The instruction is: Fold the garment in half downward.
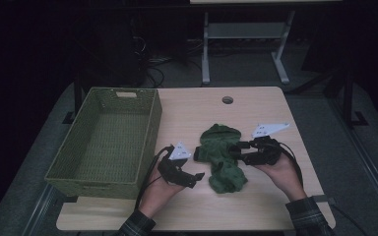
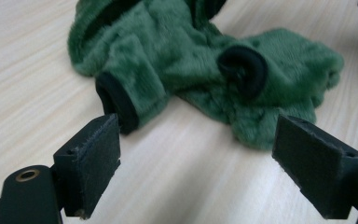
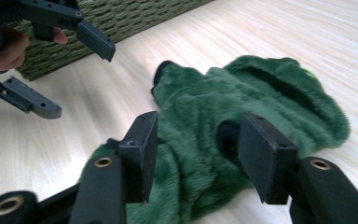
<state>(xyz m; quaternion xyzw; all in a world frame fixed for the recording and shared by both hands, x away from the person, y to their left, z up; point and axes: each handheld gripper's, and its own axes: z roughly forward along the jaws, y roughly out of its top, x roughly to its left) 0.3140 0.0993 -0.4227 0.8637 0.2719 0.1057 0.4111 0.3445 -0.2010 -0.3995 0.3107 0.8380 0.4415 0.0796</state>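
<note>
Fleece, dark green and plush, lies crumpled on my worktop (image 1: 256,105), a little right of the middle and toward the near edge. This small green garment (image 1: 221,157) has black cuffs; in the left gripper view I see two of them, one round cuff (image 2: 242,70) on top of the fabric and one sleeve end (image 2: 116,102) that points toward my left gripper.

My left gripper (image 1: 195,176) is just left of the garment, low over the wood. Its jaws stand wide apart and hold nothing; between them I see only bare worktop, and the nearest sleeve end is just beyond the left pad, very near, but I cannot tell if it touches.

My right gripper (image 1: 235,149) comes from the right side and reaches into the middle of the garment. In the right gripper view its jaws are set about halfway apart, one on each side of a raised fold of fleece with a black cuff (image 3: 226,135) between them. The pads (image 3: 265,156) are at the fabric, but I cannot tell if they press it already, so I do not call it a firm hold.

The woven green basket (image 1: 150,132) stands on the left part of the worktop, well apart from the garment, and its inside looks bare. A round cable hole (image 1: 227,100) is in the worktop at the far side.
</note>
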